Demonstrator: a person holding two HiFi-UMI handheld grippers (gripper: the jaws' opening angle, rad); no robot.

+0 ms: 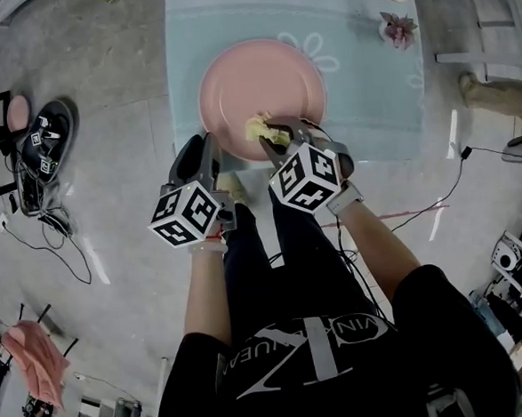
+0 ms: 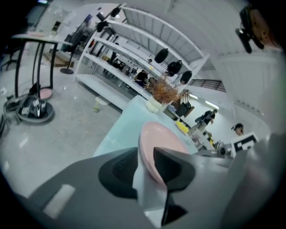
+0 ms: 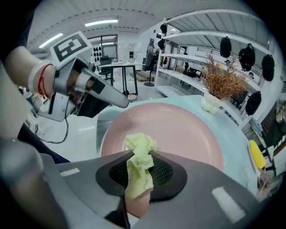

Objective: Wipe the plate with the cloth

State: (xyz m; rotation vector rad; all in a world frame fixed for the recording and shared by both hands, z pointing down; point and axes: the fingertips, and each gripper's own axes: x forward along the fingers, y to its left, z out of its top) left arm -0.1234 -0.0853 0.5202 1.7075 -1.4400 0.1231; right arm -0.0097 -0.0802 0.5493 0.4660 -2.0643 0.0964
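Round pink glazed plate (image 1: pixel 261 78) lies flat on the pale blue-covered bench (image 1: pixel 370 106), close to its front edge. We note the left hand-held gripper (image 1: pixel 204 152) closed on the plate's near-left rim. In the left gripper view the plate (image 2: pixel 157 142) stands edge-on between the jaws, with a pale strip below it that we cannot identify. The right hand-held gripper (image 1: pixel 283 137) is clamped on a small crumpled yellow-green cloth (image 1: pixel 267 129). In the right gripper view the cloth (image 3: pixel 139 156) bunches out above the jaws, and its free end sits over the near part of the plate (image 3: pixel 178 132). We judge the plate stiff, smooth and likely slippery, and breakable if it slides off the bench edge. The rim is the only sensible hold, and a steady pinch there should stop it turning under the wipe. The cloth looks soft, light and limp. We think it is best gripped mid-bunch, as it is here, so that a loose tuft meets the surface and not the hard jaw tips. We expect moderate downward pressure to be enough.
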